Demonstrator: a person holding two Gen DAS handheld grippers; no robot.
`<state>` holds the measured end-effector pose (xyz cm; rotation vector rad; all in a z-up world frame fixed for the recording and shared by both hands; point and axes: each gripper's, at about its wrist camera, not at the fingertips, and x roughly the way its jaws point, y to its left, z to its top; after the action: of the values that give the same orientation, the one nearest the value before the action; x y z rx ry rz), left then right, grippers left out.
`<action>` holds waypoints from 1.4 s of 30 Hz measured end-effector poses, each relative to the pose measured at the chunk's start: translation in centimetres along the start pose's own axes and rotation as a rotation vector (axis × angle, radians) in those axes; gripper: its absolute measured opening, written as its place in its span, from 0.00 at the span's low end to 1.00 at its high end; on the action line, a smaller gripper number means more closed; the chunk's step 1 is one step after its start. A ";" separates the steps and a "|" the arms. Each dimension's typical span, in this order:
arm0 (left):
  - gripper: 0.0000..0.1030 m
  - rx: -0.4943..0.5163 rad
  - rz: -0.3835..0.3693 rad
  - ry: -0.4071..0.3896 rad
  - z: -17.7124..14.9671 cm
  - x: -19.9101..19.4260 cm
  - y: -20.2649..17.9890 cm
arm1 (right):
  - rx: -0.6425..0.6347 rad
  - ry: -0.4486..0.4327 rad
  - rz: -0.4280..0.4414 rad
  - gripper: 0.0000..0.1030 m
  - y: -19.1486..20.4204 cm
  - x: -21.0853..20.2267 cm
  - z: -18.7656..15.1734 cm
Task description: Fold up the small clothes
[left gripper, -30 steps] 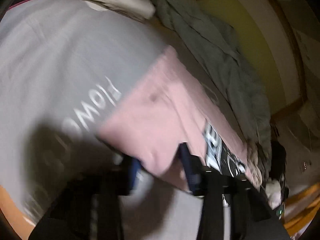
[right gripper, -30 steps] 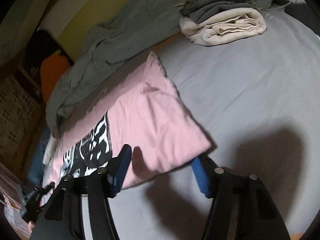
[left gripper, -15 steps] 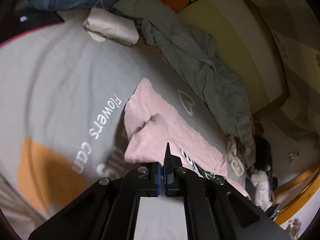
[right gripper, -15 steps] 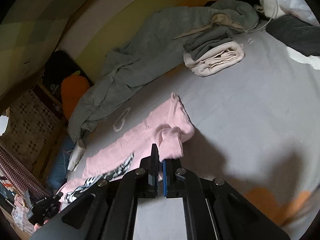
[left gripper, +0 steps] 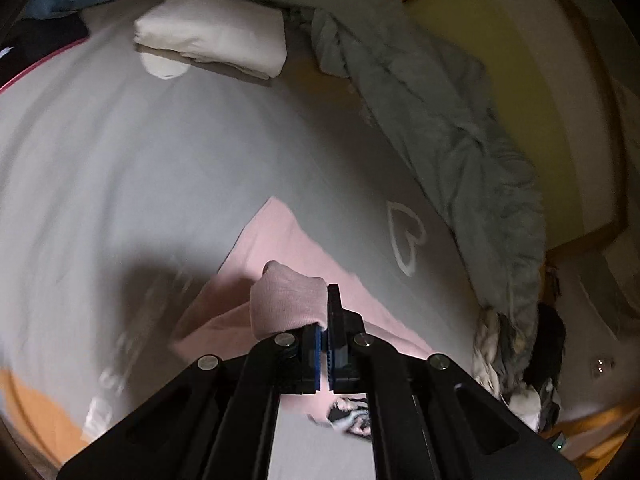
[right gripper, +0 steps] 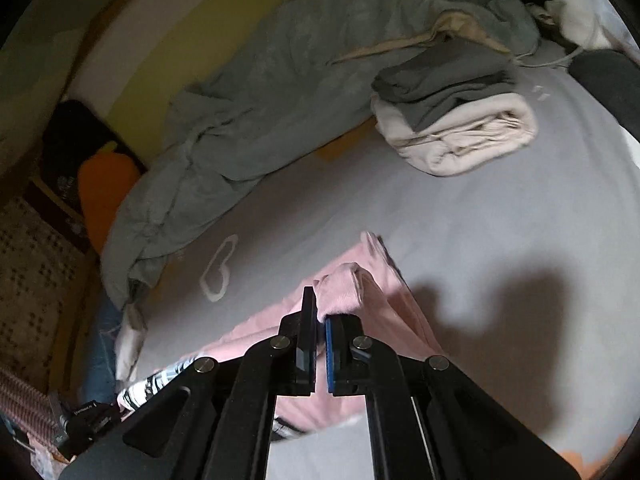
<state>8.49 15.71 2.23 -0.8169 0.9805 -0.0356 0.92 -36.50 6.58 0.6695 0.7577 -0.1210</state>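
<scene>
On the grey bedsheet (left gripper: 120, 152) is where the pink shirt (left gripper: 288, 240) lies, stretched out long with one end pulled up off the bed by both my claws. My left gripper (left gripper: 325, 320) is clamped tight on a bunched fold of that pink fabric, which puffs out to the left of the jaws. My right gripper (right gripper: 320, 316) is squeezed on another bit of the same end, with the cloth humping up just above the blue pad.

Stuff only the left camera gives me: a folded white pile (left gripper: 216, 36) up top on the sheet, well apart from the shirt, and some white lettering on the sheet at lower left, too blurry for me to read.

Stuff only the right camera gives me: a folded stack (right gripper: 452, 120) with dark grey pieces on top of a cream one, way off to the upper right, plus the black and white print (right gripper: 160, 384) at the shirt's far end, which shows much clearer here than the little smear I get on the left. It also catches the shadow of the rig on the sheet to the right.

Both views show the rumpled grey-green blanket (right gripper: 248, 112) running along the far edge of the bed, and a white heart outline (left gripper: 404, 236) on the sheet between the blanket and the shirt.
</scene>
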 end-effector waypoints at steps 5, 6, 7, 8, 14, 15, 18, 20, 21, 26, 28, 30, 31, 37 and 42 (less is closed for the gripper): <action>0.02 -0.007 0.065 0.041 1.9 5.2 -0.3 | 0.008 0.080 -0.067 0.06 0.4 6.3 1.9; 0.02 0.016 0.077 0.057 2.0 6.2 -0.4 | 0.015 0.090 -0.073 0.09 0.2 7.1 2.0; 0.02 0.031 0.086 0.061 2.1 6.8 -0.4 | 0.018 0.096 -0.084 0.18 0.1 7.8 2.1; 0.03 0.040 0.086 0.056 2.0 6.9 -0.5 | 0.011 0.098 -0.101 0.35 -0.1 8.3 2.3; 0.25 0.193 0.106 -0.035 1.2 5.4 -1.7 | -0.120 -0.056 -0.188 0.68 0.3 6.1 2.1; 0.30 0.278 0.160 -0.079 0.2 4.5 -2.8 | -0.155 -0.082 -0.162 0.68 0.9 5.2 1.9; 0.39 0.541 0.313 -0.180 -3.0 3.1 -6.6 | -0.376 -0.086 -0.083 0.68 4.3 3.7 0.3; 0.42 0.653 0.301 -0.205 -4.8 2.5 -8.3 | -0.561 -0.012 -0.024 0.68 7.1 3.9 -2.1; 0.43 0.682 0.260 -0.186 -5.5 2.4 -8.6 | -0.610 0.014 -0.009 0.68 8.0 4.2 -3.2; 0.43 0.704 0.356 -0.081 -6.8 5.4 -6.6 | -0.655 0.118 -0.062 0.68 8.4 7.3 -8.3; 0.47 0.665 0.409 -0.061 -7.2 6.4 -4.2 | -0.640 0.130 -0.108 0.68 7.3 9.1 -8.8; 0.57 0.644 0.425 -0.077 -7.6 6.4 -2.5 | -0.660 0.173 -0.110 0.68 6.5 10.4 -9.3; 0.58 0.646 0.428 -0.089 -7.9 6.1 -2.1 | -0.684 0.165 -0.108 0.68 6.4 10.4 -9.6; 0.50 0.679 0.325 -0.143 -7.8 4.0 -3.7 | -0.618 0.094 -0.056 0.68 6.4 8.5 -7.6; 0.53 0.809 0.138 -0.180 -7.4 3.3 -9.3 | -0.587 0.040 -0.039 0.68 7.0 9.0 -3.8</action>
<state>7.86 3.50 3.53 -0.0079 0.7520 -0.2211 7.54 -27.52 2.20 0.0992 0.7956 0.0796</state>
